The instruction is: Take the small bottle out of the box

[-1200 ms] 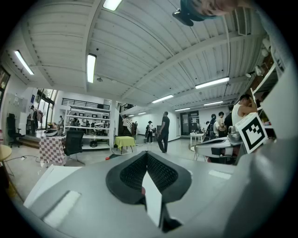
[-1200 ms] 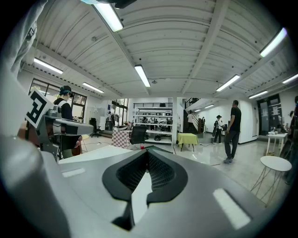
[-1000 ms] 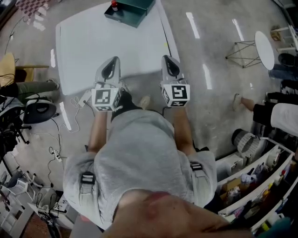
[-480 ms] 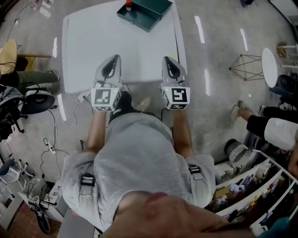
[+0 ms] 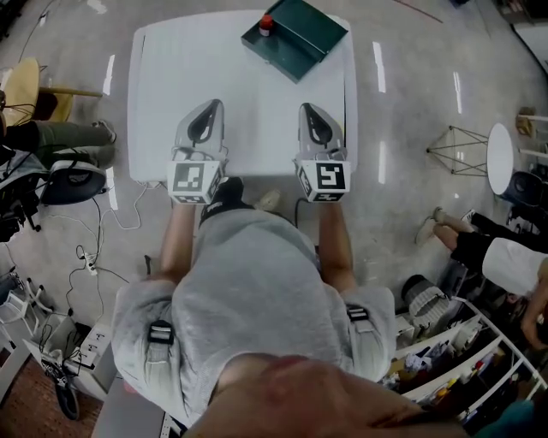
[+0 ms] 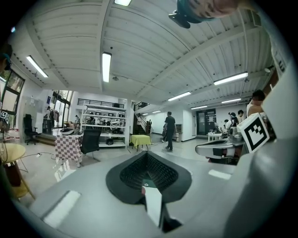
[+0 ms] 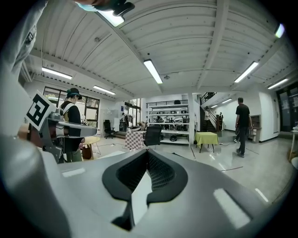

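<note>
The left claw [image 5: 205, 115] is pressed together with nothing between its dark ribbed pads, as the left gripper view shows. The right claw [image 5: 313, 113] is closed the same way and is also empty. Both are held side by side over the near edge of the white tabletop [image 5: 180, 77], pointing away from the person. Each one's marker cube [image 5: 195, 181] sits at its rear, just in front of the grey-shirted torso.

Well ahead of the right claw, at the far edge of the tabletop, lies the dark green box [image 5: 301, 41], turned at an angle. The small bottle [image 5: 266, 23], with its red cap, is at the box's corner nearest the left claw's side. It seems to stand inside that corner, though from this far off it may be touching the rim instead. Both claws are well apart from the box and the bottle.

Beyond the left claw's tip, the left gripper view takes in an open hall. A person [image 6: 168, 131] is walking there, a table with a yellow-green cloth [image 6: 139, 139] stands nearby, and a checkered cloth [image 6: 67, 146] is off to its left.
</note>
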Demonstrator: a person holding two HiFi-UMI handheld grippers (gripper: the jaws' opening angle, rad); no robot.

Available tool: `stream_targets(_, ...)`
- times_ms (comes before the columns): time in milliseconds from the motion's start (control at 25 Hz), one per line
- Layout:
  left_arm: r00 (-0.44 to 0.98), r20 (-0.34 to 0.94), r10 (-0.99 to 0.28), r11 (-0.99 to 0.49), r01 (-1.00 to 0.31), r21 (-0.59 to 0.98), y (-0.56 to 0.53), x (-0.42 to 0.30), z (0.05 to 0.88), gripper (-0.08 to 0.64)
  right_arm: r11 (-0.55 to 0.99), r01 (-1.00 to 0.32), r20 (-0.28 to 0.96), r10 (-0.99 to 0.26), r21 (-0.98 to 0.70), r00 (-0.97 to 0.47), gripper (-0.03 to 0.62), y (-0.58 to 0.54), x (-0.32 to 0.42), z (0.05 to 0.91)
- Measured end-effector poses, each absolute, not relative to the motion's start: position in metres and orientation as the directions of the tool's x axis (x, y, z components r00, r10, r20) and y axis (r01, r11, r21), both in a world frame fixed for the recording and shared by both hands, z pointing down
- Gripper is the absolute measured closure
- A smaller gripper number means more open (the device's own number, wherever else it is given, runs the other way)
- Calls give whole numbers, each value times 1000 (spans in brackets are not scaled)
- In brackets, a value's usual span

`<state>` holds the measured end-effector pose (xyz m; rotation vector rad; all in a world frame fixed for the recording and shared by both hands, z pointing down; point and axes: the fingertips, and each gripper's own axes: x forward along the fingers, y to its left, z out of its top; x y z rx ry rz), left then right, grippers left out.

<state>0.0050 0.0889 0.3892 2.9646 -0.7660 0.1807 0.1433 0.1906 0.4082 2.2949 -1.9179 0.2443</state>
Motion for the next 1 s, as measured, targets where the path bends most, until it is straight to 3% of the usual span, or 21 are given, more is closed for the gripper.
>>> stream_targets(520,869,174,-463,-869,-484,104,-4,11,420,549,-141,-990,277,-951,-4,135,589,78,137,429)
stream_targets(1000,901,213,-378,-890,-417,184,-61,20,463,549,-204,-979,354,-915,10,194,589,18,136,464)
